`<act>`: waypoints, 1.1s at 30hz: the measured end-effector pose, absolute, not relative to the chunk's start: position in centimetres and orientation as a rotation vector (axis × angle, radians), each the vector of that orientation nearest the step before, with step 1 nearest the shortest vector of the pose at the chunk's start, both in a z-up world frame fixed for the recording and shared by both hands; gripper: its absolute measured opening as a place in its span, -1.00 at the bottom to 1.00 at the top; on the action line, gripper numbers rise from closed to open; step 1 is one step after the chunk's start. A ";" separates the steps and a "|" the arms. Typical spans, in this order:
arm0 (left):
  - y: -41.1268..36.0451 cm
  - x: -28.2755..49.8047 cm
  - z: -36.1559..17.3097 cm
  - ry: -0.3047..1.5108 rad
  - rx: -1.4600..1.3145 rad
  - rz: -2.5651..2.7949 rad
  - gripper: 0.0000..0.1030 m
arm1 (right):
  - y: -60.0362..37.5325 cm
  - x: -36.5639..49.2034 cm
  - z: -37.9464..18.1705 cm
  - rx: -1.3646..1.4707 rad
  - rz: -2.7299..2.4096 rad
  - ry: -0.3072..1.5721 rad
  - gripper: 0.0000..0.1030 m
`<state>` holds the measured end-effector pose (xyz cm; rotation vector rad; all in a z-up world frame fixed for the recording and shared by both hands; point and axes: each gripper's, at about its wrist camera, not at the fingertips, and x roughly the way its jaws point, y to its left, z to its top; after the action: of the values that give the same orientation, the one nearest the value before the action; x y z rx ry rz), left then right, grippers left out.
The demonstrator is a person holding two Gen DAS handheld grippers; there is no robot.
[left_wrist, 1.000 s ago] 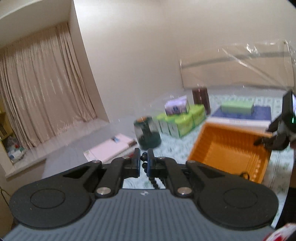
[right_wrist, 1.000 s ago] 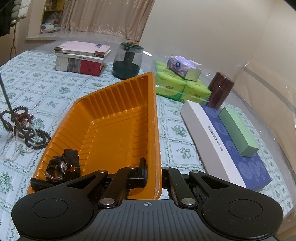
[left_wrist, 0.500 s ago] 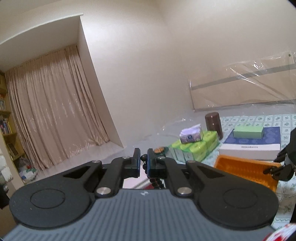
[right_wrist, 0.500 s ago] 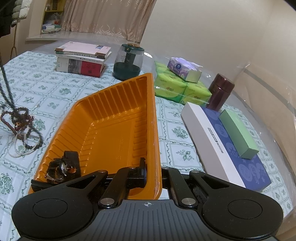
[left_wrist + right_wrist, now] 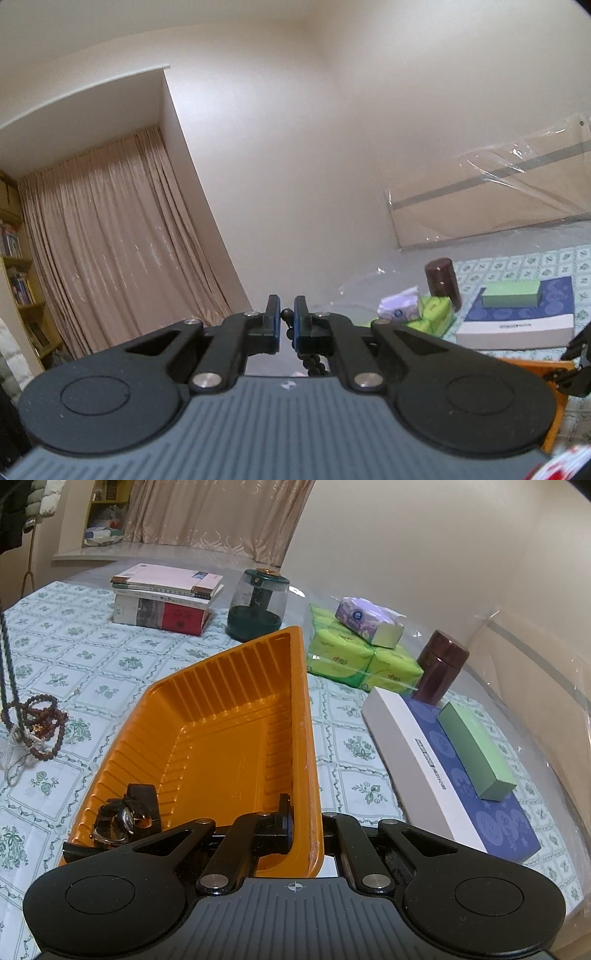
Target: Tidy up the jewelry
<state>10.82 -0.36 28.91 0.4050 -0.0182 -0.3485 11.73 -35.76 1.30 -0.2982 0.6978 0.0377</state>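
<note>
My left gripper (image 5: 287, 317) points level at the wall, shut on a strand of dark beads (image 5: 310, 363) that hangs down between its fingers. In the right wrist view that strand (image 5: 7, 657) runs up the left edge from a tangle of brown beads (image 5: 40, 723) on the tablecloth, with a white pearl string (image 5: 14, 753) beside it. My right gripper (image 5: 306, 830) is shut on the near right wall of the orange tray (image 5: 236, 709), one finger inside and the other hidden behind the wall. A dark wristwatch (image 5: 125, 816) lies in the tray's near left corner.
Behind the tray stand a stack of books (image 5: 166, 598), a dark green jar (image 5: 258, 605), green tissue packs (image 5: 354, 657) topped by a purple one (image 5: 365, 618), and a brown canister (image 5: 441, 668). A blue-and-white box (image 5: 443, 764) carrying a green box (image 5: 476, 753) lies to the right.
My left gripper has risen with the bead strand, so its view lifted from the table to the wall. The strand now hangs taut above the bead tangle. The right gripper has not moved.
</note>
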 end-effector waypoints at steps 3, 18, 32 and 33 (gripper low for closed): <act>-0.3 10.9 30.0 -0.043 0.415 -0.337 -0.88 | -35.6 11.8 1.4 -0.300 0.039 0.696 -0.93; -0.4 11.4 30.5 -0.040 0.450 -0.303 -0.88 | -35.5 11.8 1.5 -0.299 0.040 0.692 -0.92; 6.4 14.3 13.9 0.413 0.576 -0.108 -0.88 | -35.6 11.7 1.4 -0.296 0.039 0.686 -0.92; 7.3 14.5 12.9 0.446 0.565 -0.087 -0.88 | -35.5 11.6 1.4 -0.297 0.039 0.686 -0.92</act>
<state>14.48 7.35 12.88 0.5653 0.4456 -0.0868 11.65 -35.55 1.39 -0.2968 0.6863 0.0393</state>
